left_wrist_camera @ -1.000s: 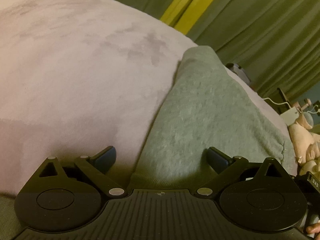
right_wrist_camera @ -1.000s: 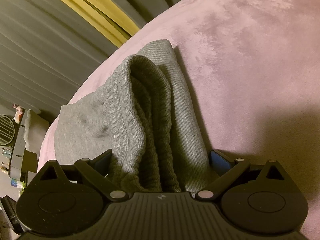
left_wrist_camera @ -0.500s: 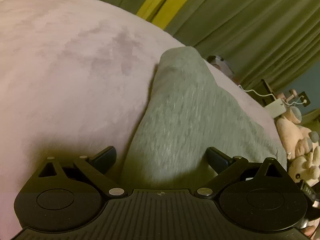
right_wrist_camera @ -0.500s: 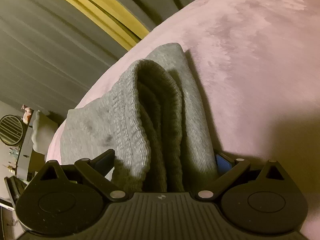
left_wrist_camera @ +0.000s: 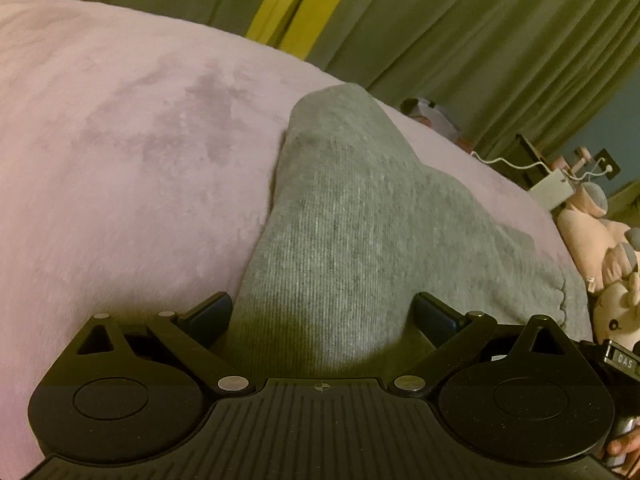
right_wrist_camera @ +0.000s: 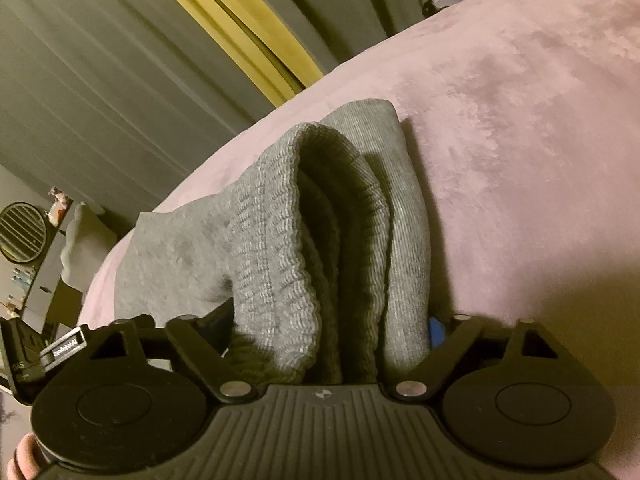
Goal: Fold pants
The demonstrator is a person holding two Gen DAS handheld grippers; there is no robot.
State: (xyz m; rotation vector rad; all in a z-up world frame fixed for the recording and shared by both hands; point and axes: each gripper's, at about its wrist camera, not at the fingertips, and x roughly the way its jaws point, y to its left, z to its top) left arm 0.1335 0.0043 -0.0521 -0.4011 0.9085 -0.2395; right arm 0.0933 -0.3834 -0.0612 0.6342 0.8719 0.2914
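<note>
Grey ribbed-knit pants (right_wrist_camera: 280, 248) lie on a mottled pale-pink plush bed cover (left_wrist_camera: 120, 152), against olive-green curtains (left_wrist_camera: 460, 32) with a yellow strip (left_wrist_camera: 292, 12).

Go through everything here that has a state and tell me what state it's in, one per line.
grey pants: folded lengthwise, lying on the pink blanket, ribbed waistband bunched up.
right gripper: jaws have just been closing around the waistband; whether the pads press yet, I cannot tell.
left gripper: jaws spread wide, pants fabric between them, pads clear of it.
curtains: drawn shut.
</note>
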